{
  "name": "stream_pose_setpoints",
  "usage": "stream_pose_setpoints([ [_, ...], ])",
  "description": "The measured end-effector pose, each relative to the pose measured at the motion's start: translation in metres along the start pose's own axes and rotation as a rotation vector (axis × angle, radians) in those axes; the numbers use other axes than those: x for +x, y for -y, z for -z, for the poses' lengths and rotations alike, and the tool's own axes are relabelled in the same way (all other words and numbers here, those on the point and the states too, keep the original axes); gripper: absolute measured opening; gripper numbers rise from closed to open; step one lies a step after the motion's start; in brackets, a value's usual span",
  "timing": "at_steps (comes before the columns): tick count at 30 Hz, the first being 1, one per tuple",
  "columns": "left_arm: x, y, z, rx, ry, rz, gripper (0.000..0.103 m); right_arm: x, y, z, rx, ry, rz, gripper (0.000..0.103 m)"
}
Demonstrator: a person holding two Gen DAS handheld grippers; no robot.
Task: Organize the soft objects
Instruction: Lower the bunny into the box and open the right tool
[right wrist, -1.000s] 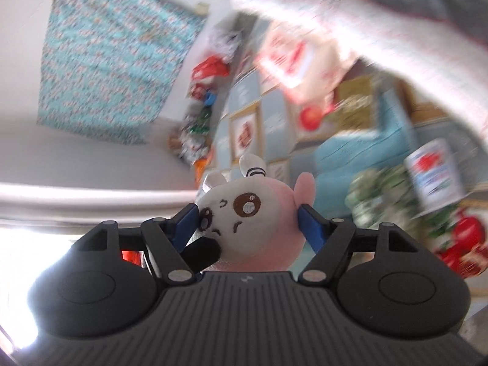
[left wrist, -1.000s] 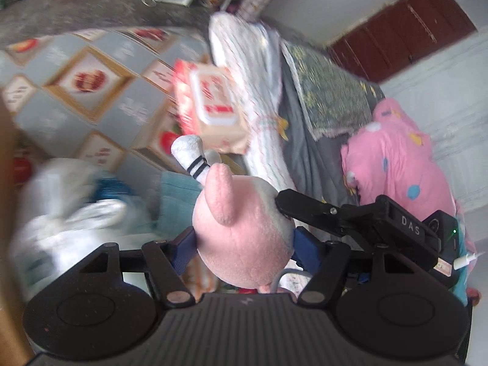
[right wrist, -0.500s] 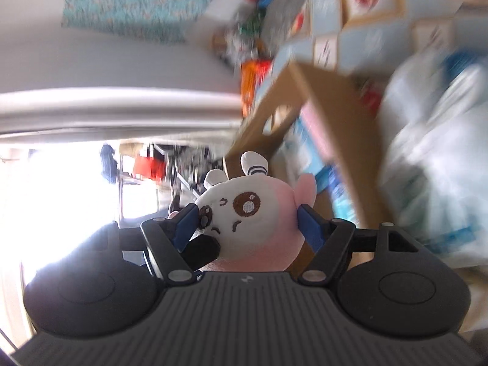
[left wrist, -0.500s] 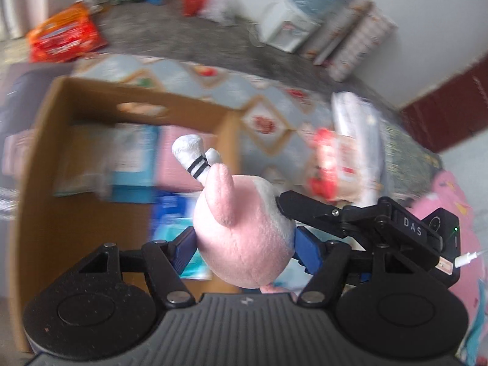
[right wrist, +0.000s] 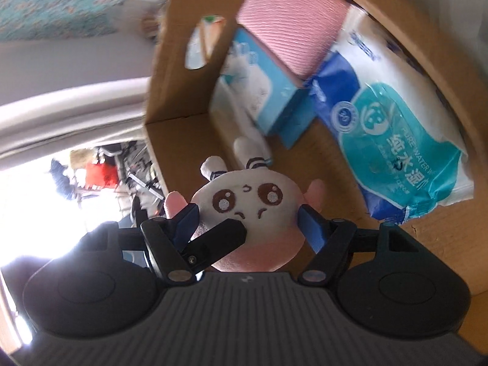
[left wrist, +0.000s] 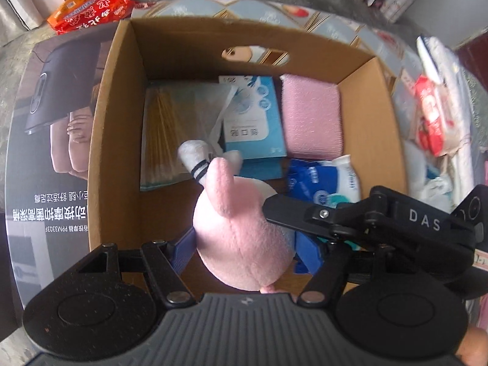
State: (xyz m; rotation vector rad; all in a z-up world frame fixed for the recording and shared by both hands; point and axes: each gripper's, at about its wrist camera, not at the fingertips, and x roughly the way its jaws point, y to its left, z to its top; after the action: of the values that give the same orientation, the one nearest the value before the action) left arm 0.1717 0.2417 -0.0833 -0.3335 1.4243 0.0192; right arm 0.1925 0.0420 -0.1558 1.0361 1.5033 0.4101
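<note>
A pink and white plush toy with a stitched face hangs over the open cardboard box. My left gripper is shut on its pink back, blue pads pressing both sides. My right gripper is shut on the same toy from the face side, and its black finger crosses the left wrist view. In the box lie a pink folded cloth, a blue tissue box, a wet wipes pack and a clear bag.
The box's printed flap lies open to the left. An orange-red packet lies on the floor beyond it. A red and white pack and white bedding sit right of the box. Bare cardboard floor shows under the toy.
Both grippers have carried the plush toy from beside the bed across to above the open box and tilted downward. The grip on the toy is unchanged.
</note>
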Motion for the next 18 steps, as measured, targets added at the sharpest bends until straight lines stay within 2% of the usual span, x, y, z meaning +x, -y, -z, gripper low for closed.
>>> stream_pose_setpoints([
  [10, 0.017, -0.012, -0.003, 0.057, -0.036, -0.077, 0.071, 0.029, 0.011, 0.003, 0.049, -0.011, 0.041, 0.073],
  [18, -0.006, -0.023, 0.001, 0.031, 0.006, -0.078, 0.076, 0.050, 0.011, 0.003, 0.049, -0.031, 0.021, 0.074],
])
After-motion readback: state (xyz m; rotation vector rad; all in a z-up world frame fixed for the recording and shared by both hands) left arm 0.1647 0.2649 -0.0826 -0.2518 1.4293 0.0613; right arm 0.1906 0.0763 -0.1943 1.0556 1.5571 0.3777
